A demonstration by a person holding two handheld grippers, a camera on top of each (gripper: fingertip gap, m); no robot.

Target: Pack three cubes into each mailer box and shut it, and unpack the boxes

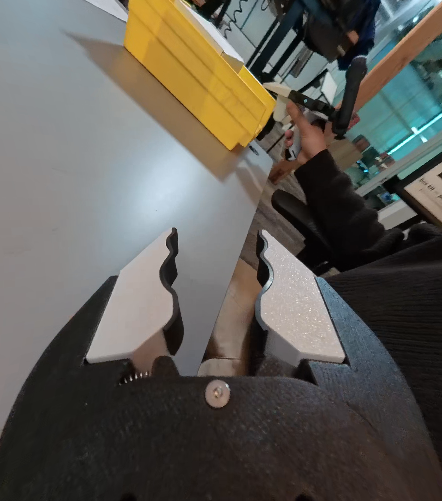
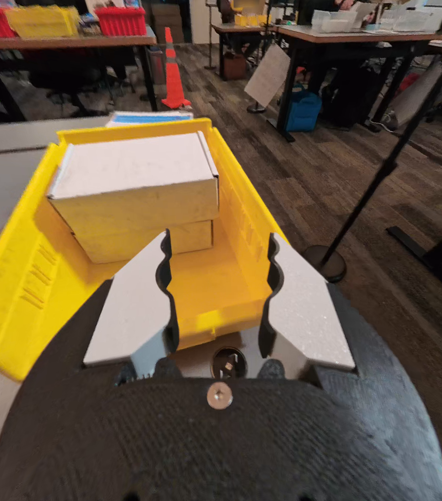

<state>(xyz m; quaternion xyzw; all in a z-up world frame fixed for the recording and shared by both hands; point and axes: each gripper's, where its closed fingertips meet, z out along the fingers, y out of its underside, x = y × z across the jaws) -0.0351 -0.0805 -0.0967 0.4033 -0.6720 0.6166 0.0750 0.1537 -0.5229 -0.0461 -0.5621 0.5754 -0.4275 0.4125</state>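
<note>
Two closed white cardboard mailer boxes [image 2: 136, 187] sit stacked, upper one skewed on the lower, inside a yellow plastic bin [image 2: 11, 273], at its far end, straight ahead of and slightly left of the right gripper [image 2: 218, 238]. Right gripper: jaws spread, nothing between them, held above the bin's near, bare floor section. Bin rests on a grey table [image 1: 51, 162]. Left gripper [image 1: 215, 235]: jaws spread, empty, tilted, at the table's near edge; the bin lies well ahead of it. Beyond the bin in the left wrist view, the right gripper [image 1: 282, 107] shows, held by a hand [image 1: 306, 135] in a black sleeve. An orange traffic cone [image 2: 173, 73] stands on the floor past the bin.
</note>
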